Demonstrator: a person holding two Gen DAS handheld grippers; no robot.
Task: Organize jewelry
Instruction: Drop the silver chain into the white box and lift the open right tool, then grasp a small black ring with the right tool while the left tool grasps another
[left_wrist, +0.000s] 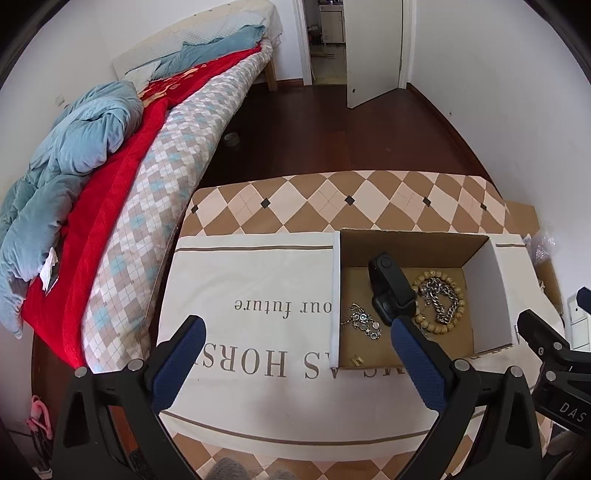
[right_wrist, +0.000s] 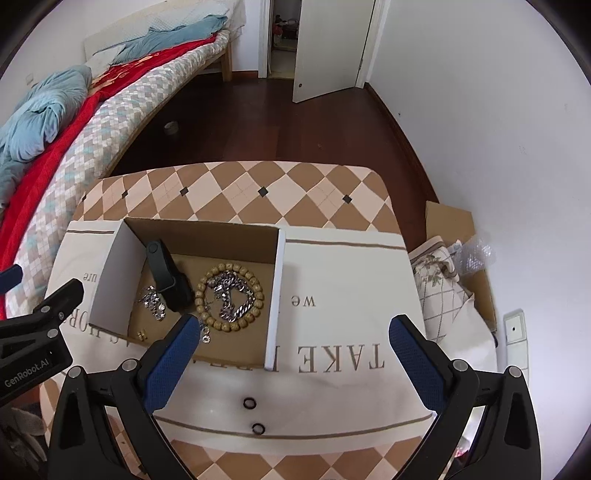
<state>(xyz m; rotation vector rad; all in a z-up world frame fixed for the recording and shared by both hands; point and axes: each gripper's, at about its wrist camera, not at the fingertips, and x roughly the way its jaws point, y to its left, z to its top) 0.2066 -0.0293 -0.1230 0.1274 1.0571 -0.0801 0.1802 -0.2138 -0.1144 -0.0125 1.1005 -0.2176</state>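
Observation:
An open cardboard box (left_wrist: 410, 236) (right_wrist: 207, 227) stands on a white printed cloth. Inside lie a black smartwatch (left_wrist: 389, 286) (right_wrist: 166, 277), a wooden bead bracelet (left_wrist: 458, 295) (right_wrist: 201, 295) around a silver chain (left_wrist: 443, 299) (right_wrist: 232, 299), a small silver trinket chain (left_wrist: 364, 321) (right_wrist: 153, 301) and a tiny gold piece (left_wrist: 357, 359) (right_wrist: 141, 335). Two small black rings (right_wrist: 249, 403) (right_wrist: 258, 428) lie on the cloth in front of the box. My left gripper (left_wrist: 297, 332) is open and empty, left of the box. My right gripper (right_wrist: 295, 330) is open and empty over the box's right wall.
The cloth (left_wrist: 258, 280) (right_wrist: 351, 314) covers a checkered table (left_wrist: 332, 199) (right_wrist: 258, 184). A bed (left_wrist: 110, 184) with red and blue bedding stands at the left. Cardboard, a cushion and bubble wrap (right_wrist: 454, 258) sit right of the table by the wall.

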